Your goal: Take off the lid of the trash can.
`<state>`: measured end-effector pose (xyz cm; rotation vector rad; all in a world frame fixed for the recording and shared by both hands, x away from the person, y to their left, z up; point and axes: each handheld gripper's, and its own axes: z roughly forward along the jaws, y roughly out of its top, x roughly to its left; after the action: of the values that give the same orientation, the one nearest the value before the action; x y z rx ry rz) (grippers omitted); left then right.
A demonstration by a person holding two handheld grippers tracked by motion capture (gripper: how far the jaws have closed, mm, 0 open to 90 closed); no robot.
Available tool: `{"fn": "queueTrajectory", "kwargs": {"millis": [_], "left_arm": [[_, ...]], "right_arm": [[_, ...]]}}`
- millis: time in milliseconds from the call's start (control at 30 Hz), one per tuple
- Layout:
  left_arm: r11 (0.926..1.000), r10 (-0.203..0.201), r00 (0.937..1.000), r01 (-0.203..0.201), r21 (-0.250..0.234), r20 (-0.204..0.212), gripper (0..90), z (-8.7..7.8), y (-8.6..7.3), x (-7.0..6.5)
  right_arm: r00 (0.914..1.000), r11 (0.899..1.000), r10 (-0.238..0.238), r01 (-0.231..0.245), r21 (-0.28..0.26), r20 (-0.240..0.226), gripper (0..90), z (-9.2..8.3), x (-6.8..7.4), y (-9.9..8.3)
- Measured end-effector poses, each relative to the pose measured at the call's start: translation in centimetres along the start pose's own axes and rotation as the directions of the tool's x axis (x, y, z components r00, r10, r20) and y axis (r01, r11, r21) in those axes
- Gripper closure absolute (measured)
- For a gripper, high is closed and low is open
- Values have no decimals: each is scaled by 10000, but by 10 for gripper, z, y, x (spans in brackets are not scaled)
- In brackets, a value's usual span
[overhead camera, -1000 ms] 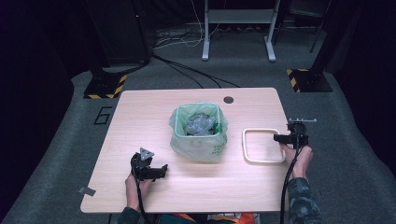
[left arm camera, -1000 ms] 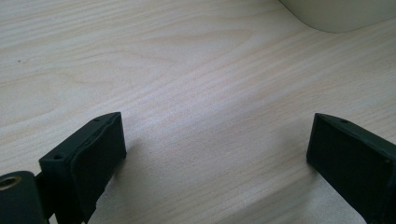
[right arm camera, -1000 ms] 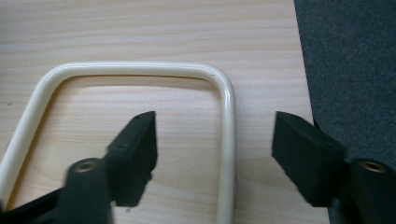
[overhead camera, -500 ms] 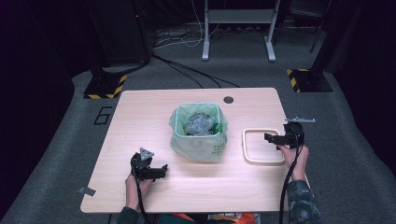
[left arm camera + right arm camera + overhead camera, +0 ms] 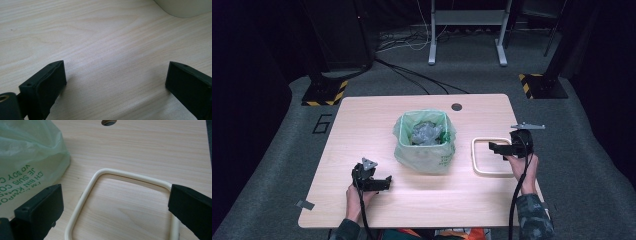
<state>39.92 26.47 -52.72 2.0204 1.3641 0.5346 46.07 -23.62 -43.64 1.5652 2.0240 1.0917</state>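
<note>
The right gripper [image 5: 497, 148] has shifted left over the cream frame [image 5: 492, 156], jaws spread, nothing grasped; a pickup looks imminent. Left gripper [image 5: 382, 182] unchanged on the table [image 5: 362, 120], released.

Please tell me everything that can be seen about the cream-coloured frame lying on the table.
The cream frame is a thin, smooth ring in the shape of a rectangle with rounded corners, probably plastic, and open in the middle. It lies flat on the wooden table, to the right of the green bag, apart from it. The right gripper is over its right side, jaws open, holding nothing.
</note>
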Motion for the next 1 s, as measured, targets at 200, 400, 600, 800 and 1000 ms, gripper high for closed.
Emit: {"fn": "queueTrajectory", "kwargs": {"millis": [200, 400, 600, 800, 1000], "left_arm": [[9997, -170, 9992, 177, -167, 360, 5, -6, 9, 2], [9989, -39, 9982, 66, -459, 592, 5, -18, 26, 5], [9976, 134, 9968, -80, -686, 785, 2, -30, 44, 8], [9957, 173, 9948, -80, -926, 1007, 1, -37, 56, 8], [9937, 303, 9920, -167, -1109, 1222, 1, -42, 70, 6]], "right_arm": [[9992, 9993, -373, 374, 97, -145, 0, -2, 14, 5], [9969, 9974, -714, 717, 83, -320, 6, -4, 30, 11], [9938, 9947, -1013, 1020, 128, -468, 9, -5, 43, 19], [9907, 9921, -1239, 1250, 148, -567, 13, -6, 53, 24], [9885, 9903, -1361, 1377, 197, -659, 20, -4, 62, 31]]}}
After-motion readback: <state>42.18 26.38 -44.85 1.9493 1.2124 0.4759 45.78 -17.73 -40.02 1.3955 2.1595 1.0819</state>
